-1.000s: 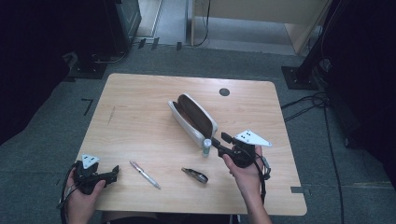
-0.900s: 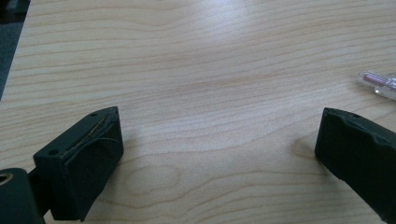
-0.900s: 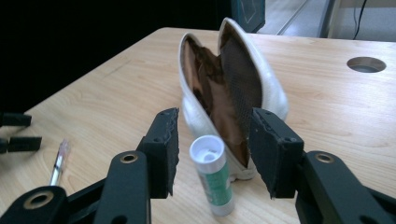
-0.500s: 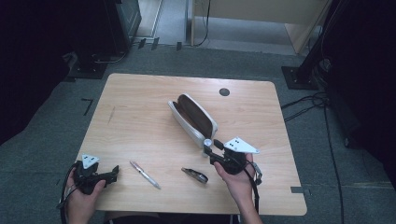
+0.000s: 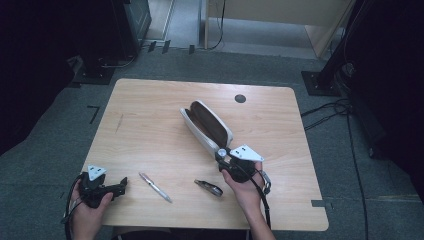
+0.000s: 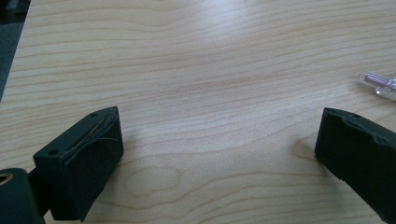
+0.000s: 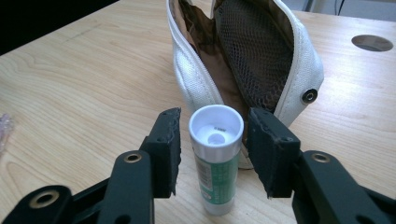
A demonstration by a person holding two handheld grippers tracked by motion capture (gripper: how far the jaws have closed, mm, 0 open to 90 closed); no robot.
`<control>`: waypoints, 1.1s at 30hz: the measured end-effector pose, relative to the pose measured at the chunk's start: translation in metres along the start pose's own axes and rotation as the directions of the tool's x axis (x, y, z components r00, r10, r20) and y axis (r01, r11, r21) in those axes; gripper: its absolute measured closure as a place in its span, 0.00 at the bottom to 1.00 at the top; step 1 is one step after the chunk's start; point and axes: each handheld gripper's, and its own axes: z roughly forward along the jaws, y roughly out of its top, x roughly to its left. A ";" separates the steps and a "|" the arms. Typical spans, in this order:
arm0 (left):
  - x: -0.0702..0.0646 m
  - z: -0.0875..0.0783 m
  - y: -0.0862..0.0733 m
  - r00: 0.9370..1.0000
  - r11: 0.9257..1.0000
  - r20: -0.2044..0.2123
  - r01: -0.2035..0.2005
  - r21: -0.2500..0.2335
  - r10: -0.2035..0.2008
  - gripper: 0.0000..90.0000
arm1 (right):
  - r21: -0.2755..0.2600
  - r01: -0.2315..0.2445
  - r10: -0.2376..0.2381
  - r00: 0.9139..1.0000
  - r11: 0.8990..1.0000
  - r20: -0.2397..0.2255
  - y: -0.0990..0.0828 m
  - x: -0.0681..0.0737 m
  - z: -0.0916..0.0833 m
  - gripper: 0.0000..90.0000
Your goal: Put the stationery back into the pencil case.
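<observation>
A white pencil case [image 5: 206, 125] lies open in the middle of the table, its brown lining and mesh pocket [image 7: 254, 51] showing. A small glue stick [image 5: 221, 152] with a white cap and green label [image 7: 215, 158] stands upright at the case's near end. My right gripper [image 5: 222, 160] is open, one jaw on each side of the stick with a small gap either way [image 7: 215, 125]. My left gripper [image 5: 120, 186] rests at the table's front left, open, with bare wood between its jaws [image 6: 215, 140].
A clear pen [image 5: 155, 187] lies at the front between the two grippers, its end at the right edge of the left gripper view [image 6: 380, 84]. A small dark object [image 5: 209, 187] lies just left of the right hand. A round cable hole [image 5: 240, 98] sits at the back.
My right gripper has moved left toward the glue stick, so that its jaws now stand on either side of it. The left gripper has stayed put.
</observation>
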 end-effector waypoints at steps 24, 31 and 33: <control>0.000 0.000 0.000 1.000 1.000 0.000 0.001 0.000 -0.001 0.01 | -0.084 -0.003 0.005 1.000 0.996 0.024 0.039 -0.007 -0.036 0.74; 0.000 0.000 0.000 1.000 1.000 -0.001 0.000 0.000 0.000 0.01 | -0.117 -0.001 0.004 1.000 0.993 0.030 0.060 -0.009 -0.041 0.74; 0.000 0.000 0.000 1.000 1.000 0.000 0.000 0.000 0.000 0.01 | -0.123 0.007 -0.003 0.999 0.992 0.034 0.069 -0.010 -0.037 0.74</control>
